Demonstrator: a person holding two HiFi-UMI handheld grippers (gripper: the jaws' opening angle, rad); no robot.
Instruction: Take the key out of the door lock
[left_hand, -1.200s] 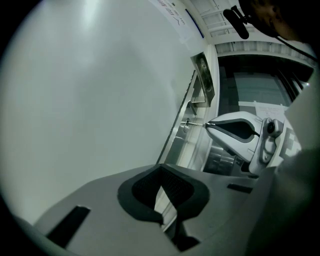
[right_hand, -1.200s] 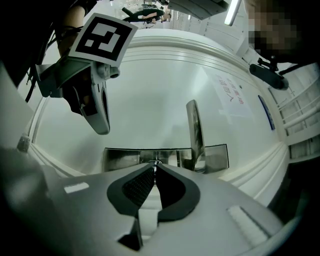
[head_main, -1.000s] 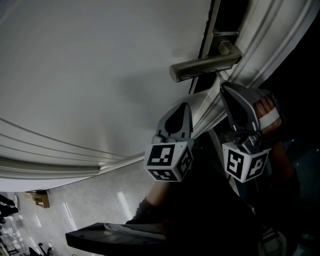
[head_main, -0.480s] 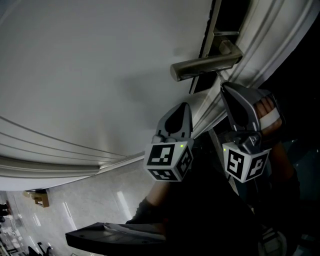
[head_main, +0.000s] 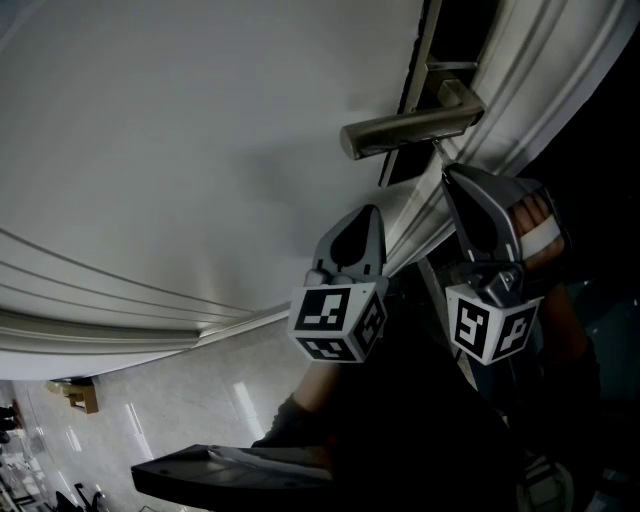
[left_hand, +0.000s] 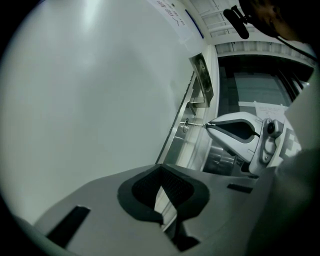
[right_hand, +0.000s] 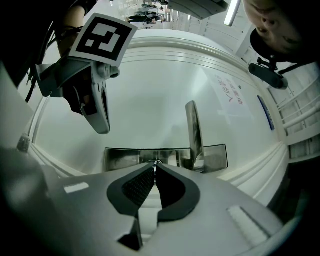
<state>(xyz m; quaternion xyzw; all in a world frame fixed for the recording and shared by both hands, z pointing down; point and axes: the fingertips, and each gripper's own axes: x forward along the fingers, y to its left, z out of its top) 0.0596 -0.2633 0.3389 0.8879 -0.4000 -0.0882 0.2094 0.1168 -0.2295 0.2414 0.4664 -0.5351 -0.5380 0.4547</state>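
Right tool (right_hand: 155, 165) was pinched shut on the key (left_hand: 196, 123); the key sat in the door lock (left_hand: 185, 126), near the lever handle (head_main: 410, 128). Left gripper view showed the key shaft between tool tip and lock; head view hid it behind the right tool. Left tool (left_hand: 161, 171) was pressed together, empty, beside the door (head_main: 200, 120).

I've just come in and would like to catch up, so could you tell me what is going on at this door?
A person holds a gripper in each hand at a white door. The right gripper is shut on the key, which sits in the lock below the lever handle. The left gripper hangs beside it near the door face, with its jaws together on nothing. The key is not out yet.
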